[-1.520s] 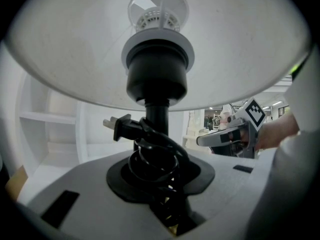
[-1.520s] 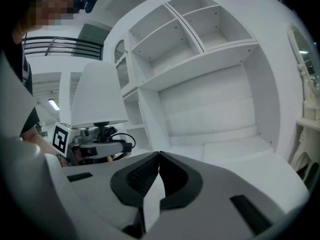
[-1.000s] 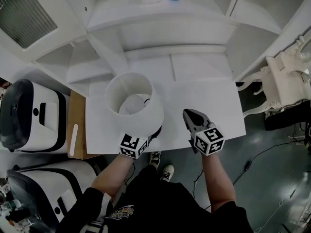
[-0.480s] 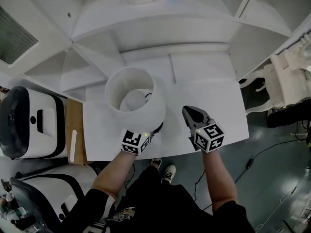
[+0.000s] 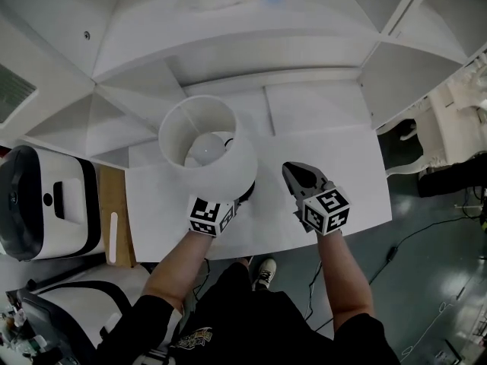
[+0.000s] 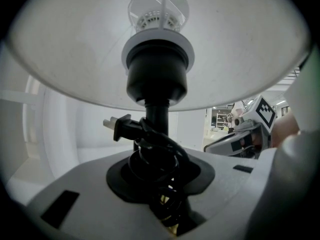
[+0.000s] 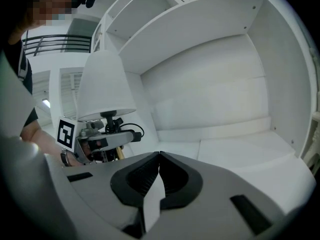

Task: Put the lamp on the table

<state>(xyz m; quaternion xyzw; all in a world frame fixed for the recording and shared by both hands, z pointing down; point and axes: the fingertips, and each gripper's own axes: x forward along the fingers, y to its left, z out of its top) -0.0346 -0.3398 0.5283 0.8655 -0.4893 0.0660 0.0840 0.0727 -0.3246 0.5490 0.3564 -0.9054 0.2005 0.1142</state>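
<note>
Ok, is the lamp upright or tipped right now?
Upright: the lamp turns its open shade top to the head camera, and its stem rises straight from the left claw, cord wound round it.

1. Bright, even overhead light nearly washes out the white bench (image 5: 335,166) and shelves (image 5: 228,44); shadows are soft and faint.
2. Both gripper views bulge fisheye-style, with black vignetted corners.
3. Nearest housings blur; the lampshade (image 6: 75,49) glows and the lamp stem (image 6: 157,116) is silhouetted.

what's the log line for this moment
lamp: upright over table, cord wound on stem | left gripper: shut on stem | right gripper: shut, empty | task: lamp not yet released
</note>
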